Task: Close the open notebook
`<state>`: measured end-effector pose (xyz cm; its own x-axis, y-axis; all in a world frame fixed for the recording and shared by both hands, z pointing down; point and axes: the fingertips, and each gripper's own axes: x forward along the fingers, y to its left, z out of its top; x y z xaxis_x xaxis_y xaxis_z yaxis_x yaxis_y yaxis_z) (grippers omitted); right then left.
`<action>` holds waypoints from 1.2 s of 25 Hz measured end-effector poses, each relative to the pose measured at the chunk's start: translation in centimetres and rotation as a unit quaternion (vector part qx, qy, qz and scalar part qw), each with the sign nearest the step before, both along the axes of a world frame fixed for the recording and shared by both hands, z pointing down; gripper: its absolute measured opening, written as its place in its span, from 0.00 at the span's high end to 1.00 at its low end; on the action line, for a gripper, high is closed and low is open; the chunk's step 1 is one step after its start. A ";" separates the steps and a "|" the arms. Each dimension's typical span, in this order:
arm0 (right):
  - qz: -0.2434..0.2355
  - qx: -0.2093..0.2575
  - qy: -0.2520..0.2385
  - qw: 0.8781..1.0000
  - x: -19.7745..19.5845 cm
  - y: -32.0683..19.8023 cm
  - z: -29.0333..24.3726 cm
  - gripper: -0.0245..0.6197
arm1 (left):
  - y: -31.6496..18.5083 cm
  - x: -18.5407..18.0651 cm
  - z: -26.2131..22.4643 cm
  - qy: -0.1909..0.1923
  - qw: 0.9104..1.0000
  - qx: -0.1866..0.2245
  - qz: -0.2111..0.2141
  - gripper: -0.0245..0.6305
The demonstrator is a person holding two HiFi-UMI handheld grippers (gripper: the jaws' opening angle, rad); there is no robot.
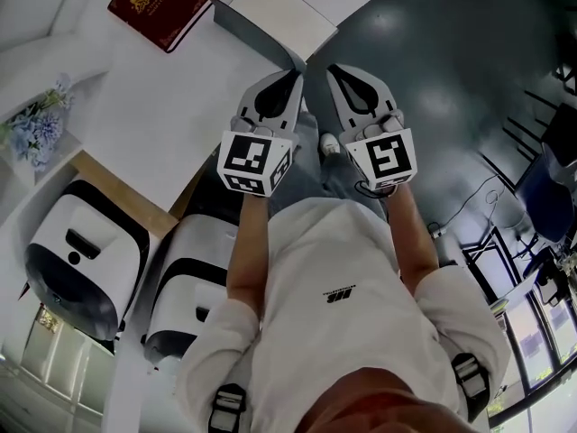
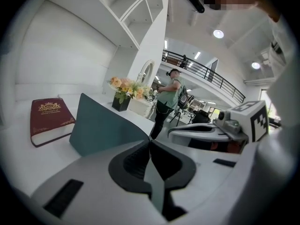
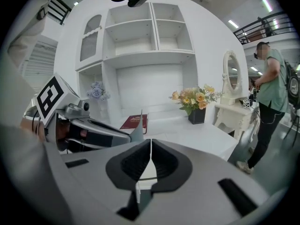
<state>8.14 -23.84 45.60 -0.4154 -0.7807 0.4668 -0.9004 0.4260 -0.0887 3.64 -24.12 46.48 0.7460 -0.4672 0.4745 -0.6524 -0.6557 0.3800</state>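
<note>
While your left gripper [image 1: 296,72] has its jaws shut tight on the teal cover of the notebook [image 1: 279,12] at the tabletop [image 1: 180,88] edge, your right gripper [image 1: 334,69] has its jaws pressed together. The cover looks thin, light and bendy, so hold its edge softly.

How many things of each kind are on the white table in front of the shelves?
Red hardcover book with gold emblem: 1
Open notebook with grey-green cover: 1
Black vase of orange and yellow flowers: 1
Total: 3
</note>
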 end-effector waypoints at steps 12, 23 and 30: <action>0.039 -0.014 0.003 0.999 1.4 -1.6 1.2 0.97 | -1.8 3.0 1.1 0.005 0.998 -0.010 0.058 0.96; 0.063 -0.028 0.002 0.998 2.4 -2.3 2.7 0.96 | -3.2 5.4 2.9 0.001 0.996 -0.016 0.091 0.96; 0.090 -0.039 0.004 0.995 3.8 -2.4 4.2 0.96 | -3.9 6.7 4.3 -0.005 0.995 -0.023 0.099 0.96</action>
<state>11.96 -26.21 49.77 -0.2678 -0.8032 0.5321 -0.9623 0.2499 -0.1070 10.33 -28.01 50.81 0.8167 -0.2899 0.4990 -0.5160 -0.7539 0.4066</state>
